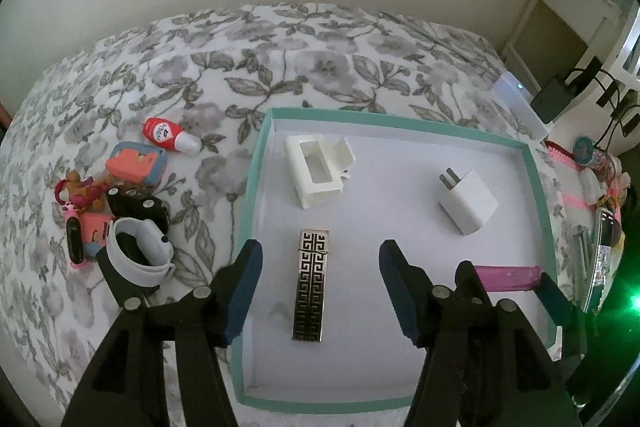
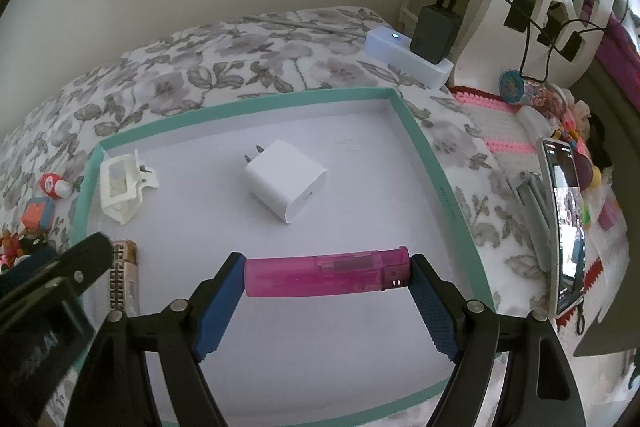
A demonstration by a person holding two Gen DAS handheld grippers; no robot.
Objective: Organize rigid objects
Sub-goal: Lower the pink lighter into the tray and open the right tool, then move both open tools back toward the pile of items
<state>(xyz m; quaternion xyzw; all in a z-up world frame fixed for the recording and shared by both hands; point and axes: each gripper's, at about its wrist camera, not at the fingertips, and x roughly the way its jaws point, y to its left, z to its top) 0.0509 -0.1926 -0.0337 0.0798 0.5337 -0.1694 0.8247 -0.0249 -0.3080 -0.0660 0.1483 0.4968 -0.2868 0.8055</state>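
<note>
Four things already lie in the shallow teal-edged tray (image 1: 546, 195), which sits on the flowered bedspread (image 1: 280, 39) as the collecting place, so the sorting looks well under way. Largest of them is the white hair claw (image 1: 318, 171) near the tray's far left corner, then the white plug charger (image 1: 468, 205) toward the far right side, each with bare floor around it, presumably so nothing stacks or tangles. The patterned metal bar (image 1: 311, 285) lies lengthwise near the left edge, directly between the fingers of the left gripper (image 1: 320, 291); those fingers stand apart and clear of it on both sides, so it looks set down rather than held. The pink lighter (image 2: 326, 275) lies crosswise near the tray's near right corner, and the right gripper (image 2: 326, 301) has a blue pad at each end of it, seemingly clamped end to end, which keeps a slim round body from rolling; whether it rests on the tray floor I cannot tell. Left of the tray, a jumble of unsorted things waits, among them a white watch band (image 1: 140, 255) and a small red bottle (image 1: 170, 135).
</note>
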